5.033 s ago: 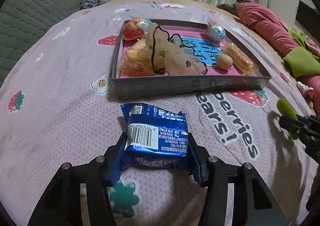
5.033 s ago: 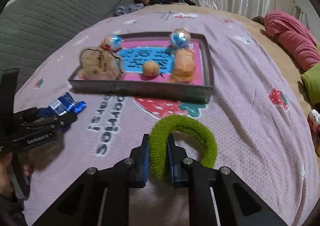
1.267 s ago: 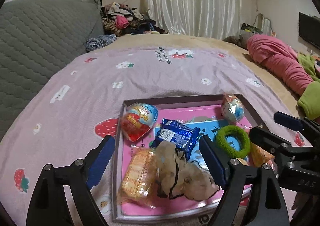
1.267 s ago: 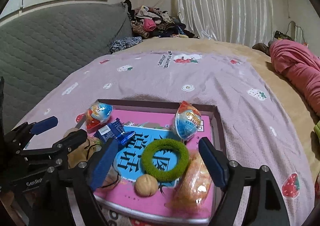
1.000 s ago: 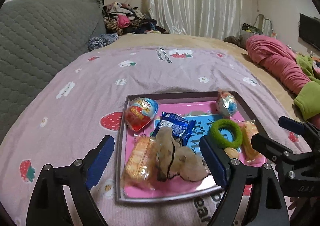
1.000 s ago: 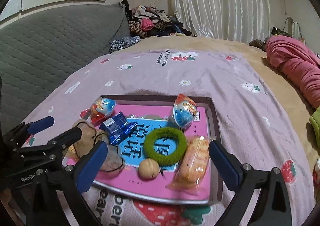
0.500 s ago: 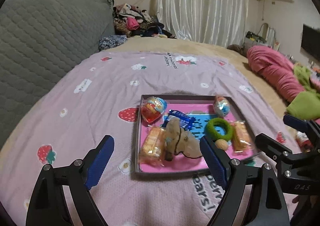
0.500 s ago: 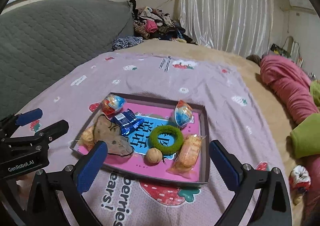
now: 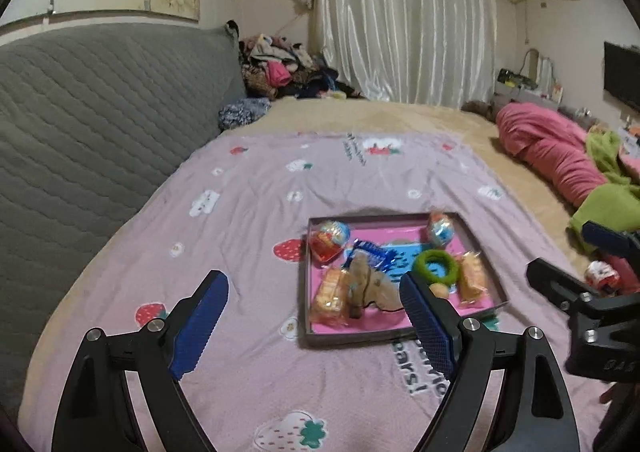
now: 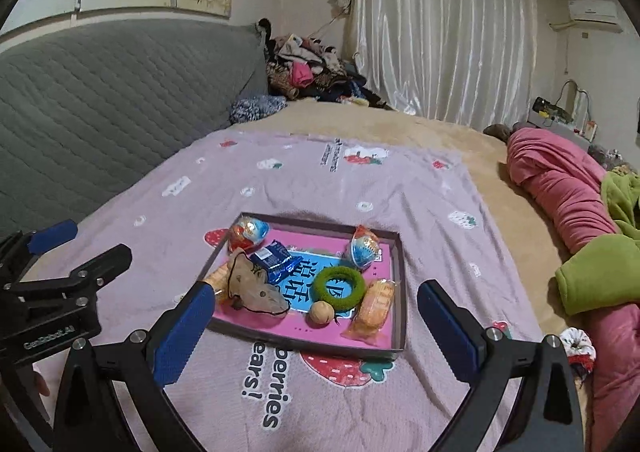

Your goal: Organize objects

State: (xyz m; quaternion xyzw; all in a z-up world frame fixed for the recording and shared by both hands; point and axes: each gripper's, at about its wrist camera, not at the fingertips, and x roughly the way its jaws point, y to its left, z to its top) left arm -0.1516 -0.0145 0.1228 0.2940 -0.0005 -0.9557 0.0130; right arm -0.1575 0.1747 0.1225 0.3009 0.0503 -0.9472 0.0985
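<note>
Both claws: the left gripper (image 9: 314, 326) and the right gripper (image 10: 316, 326) have their jaws spread wide with nothing between the pads; five seconds ago each was clamped on something.
Left claw, change: it was pinching the blue snack packet (image 10: 276, 258) low over the blanket (image 9: 248, 220); now that packet lies in the tray (image 10: 400, 292), ahead of the claw and a little to its right.
Right claw, change: it was gripping the green hair ring (image 10: 339, 289); now the ring lies flat on the tray floor straight ahead of it, beside the walnut (image 10: 321, 312).
Tray, change: it looks smaller and farther ahead in both wrist views than a second ago (more of the bed shows around it).
Tray contents, near to far: tan pouch (image 10: 254, 288), walnut and two orange wrapped snacks (image 10: 374, 310) at the near side; ring and blue packet in the middle; two foil-wrapped eggs (image 10: 248, 232) at the far corners.
Beyond the tray: pink bedding (image 10: 560, 180) off to the right, white curtain (image 10: 440, 32) at the back.
</note>
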